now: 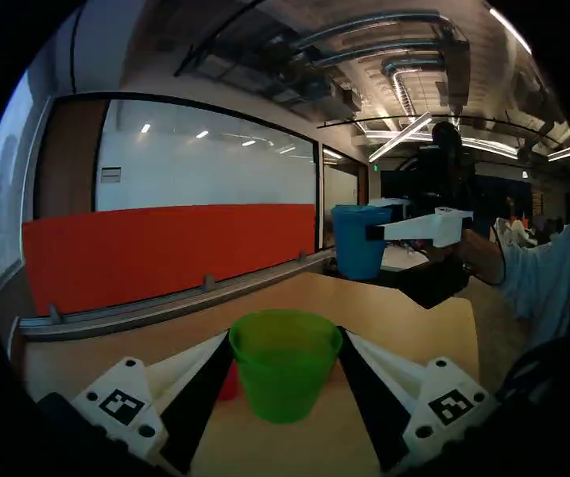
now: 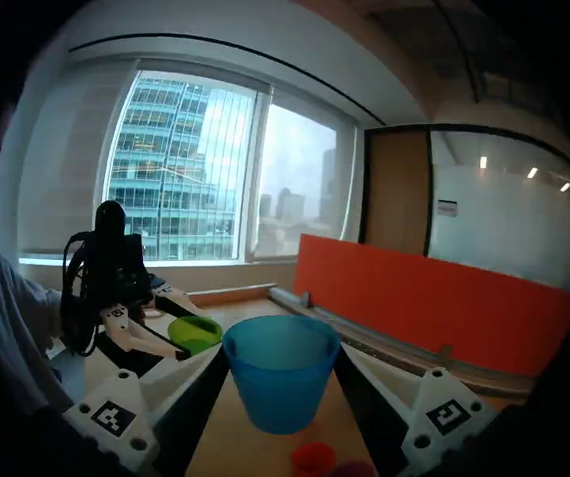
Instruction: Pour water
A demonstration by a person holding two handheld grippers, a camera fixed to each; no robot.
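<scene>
Office room with a light wooden table (image 1: 412, 318), an orange panel (image 1: 165, 246) along its far edge below a glass wall, a tall window (image 2: 197, 167) with towers outside, and exposed pipes across the ceiling.

Clamped in the left gripper (image 1: 285, 340): green cup (image 1: 285, 374), upright, one finger pressing on each side, open mouth towards the camera. Just below and left of it, a small red object (image 1: 229, 385) on the table, partly hidden behind the cup.

Clamped in the right gripper (image 2: 282, 350): blue cup (image 2: 282, 381), upright, both fingers against its walls. In the left gripper view, held by a hand (image 1: 475, 254) in a pale sleeve, up above the far end of the table and well apart from the green cup. Beneath it in the right gripper view, a red cap (image 2: 314, 459) on the table at the lower edge.

Contents of either cup: cannot tell.
</scene>
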